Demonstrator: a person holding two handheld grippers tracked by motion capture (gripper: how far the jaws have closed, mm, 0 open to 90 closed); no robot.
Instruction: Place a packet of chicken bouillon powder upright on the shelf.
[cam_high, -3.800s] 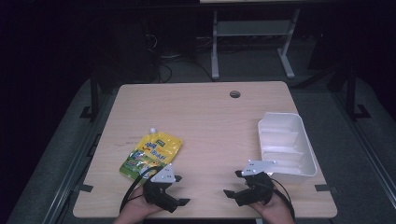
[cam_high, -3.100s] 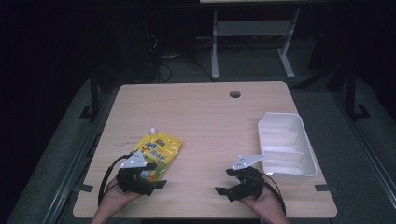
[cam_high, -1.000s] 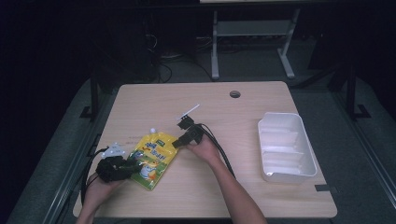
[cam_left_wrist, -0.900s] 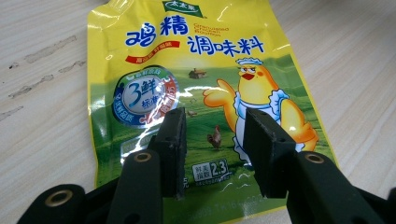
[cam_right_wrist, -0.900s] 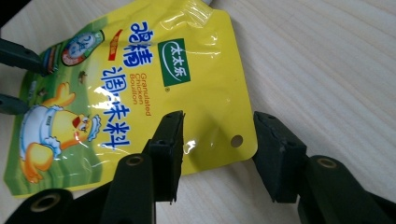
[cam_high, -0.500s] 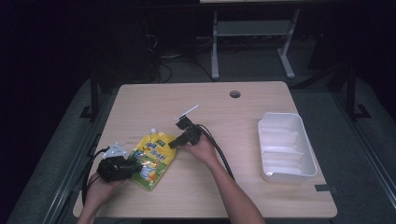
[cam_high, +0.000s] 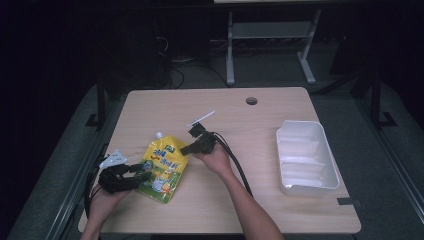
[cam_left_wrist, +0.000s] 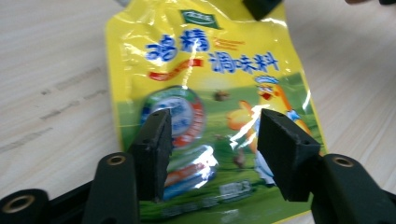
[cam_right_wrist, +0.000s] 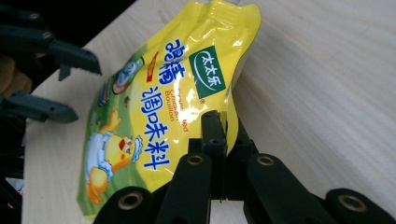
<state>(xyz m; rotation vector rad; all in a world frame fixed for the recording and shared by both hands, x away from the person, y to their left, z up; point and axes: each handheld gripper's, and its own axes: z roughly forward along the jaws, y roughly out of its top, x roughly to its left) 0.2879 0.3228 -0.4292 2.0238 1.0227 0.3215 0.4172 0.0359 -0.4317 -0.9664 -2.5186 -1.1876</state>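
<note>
A glossy yellow plastic seasoning pouch (cam_high: 163, 167) lies near the left of the wooden table (cam_high: 260, 195). The right gripper (cam_right_wrist: 223, 133) pinches its edge; the left gripper (cam_left_wrist: 212, 144) hovers wide open above it.

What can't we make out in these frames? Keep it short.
- Pouch cap: cut off by the top edge in both gripper views, too small in the high view.
- Edge of the pouch under the right gripper: hidden by its closed jaws.
- Small print low on the pouch: blurred in the left gripper view, partly behind the left gripper.
- Inside of the white tray: too small in the high view to tell its compartments.
</note>
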